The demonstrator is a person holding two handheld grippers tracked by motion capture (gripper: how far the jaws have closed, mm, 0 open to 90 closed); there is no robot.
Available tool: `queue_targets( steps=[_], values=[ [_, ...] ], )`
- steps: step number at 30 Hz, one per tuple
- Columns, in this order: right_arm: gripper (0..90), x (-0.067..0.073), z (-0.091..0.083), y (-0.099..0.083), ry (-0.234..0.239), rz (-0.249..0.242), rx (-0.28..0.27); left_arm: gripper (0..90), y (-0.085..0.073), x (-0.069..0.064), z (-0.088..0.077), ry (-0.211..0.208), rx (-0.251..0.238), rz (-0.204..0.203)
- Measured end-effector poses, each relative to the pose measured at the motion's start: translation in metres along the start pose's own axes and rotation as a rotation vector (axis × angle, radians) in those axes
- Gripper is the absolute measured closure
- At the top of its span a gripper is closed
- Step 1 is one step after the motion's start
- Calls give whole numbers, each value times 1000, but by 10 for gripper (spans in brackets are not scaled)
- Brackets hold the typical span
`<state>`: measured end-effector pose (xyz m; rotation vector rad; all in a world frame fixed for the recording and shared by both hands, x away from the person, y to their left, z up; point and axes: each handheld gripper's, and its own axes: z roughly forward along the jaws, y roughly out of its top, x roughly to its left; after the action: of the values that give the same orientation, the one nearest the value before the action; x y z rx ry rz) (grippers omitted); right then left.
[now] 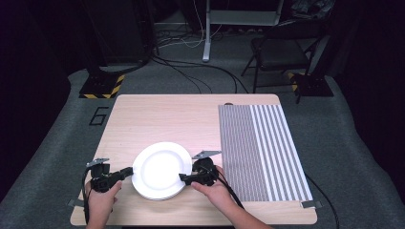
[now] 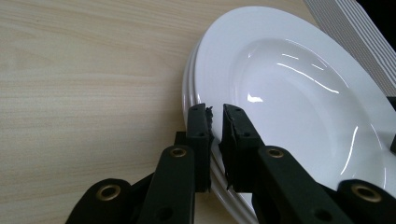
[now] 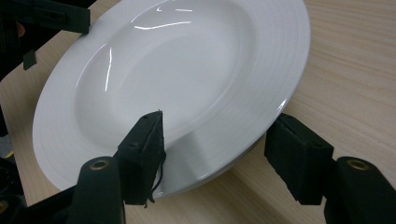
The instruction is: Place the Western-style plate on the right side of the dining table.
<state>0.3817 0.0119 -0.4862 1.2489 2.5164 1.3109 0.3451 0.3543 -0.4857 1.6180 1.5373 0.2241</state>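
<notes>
High view shows our left gripper (image 1: pixel 125 172) clamped on the 9 o'clock rim of the top round white ceramic plate (image 1: pixel 159 168) in a stack near the front of the pale wooden table (image 1: pixel 157 119). Our right gripper (image 1: pixel 184 178) straddles its 4 o'clock rim, jaws unclenched.

You can read one marking: a dark "6" (image 1: pixel 99 116) on the grey floor (image 1: pixel 57 143), just off the counter's (image 1: pixel 162 114) far left corner. Nothing else carries legible writing.

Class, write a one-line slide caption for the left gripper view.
Left gripper shut on the top plate's rim, on a wooden table.
</notes>
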Motion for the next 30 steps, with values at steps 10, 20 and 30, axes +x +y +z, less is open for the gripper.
queue_targets(
  steps=[10, 20, 30],
  values=[
    [380, -1, -9, 2, -4, 30, -20, 830, -1, -6, 4, -21, 15, 10],
    [421, -3, -15, 3, 6, 38, -37, 826, -1, -8, 9, -26, 21, 5],
    [521, -13, -9, 6, 28, 94, -45, 826, 0, -10, 9, -16, 21, 11]
  ],
)
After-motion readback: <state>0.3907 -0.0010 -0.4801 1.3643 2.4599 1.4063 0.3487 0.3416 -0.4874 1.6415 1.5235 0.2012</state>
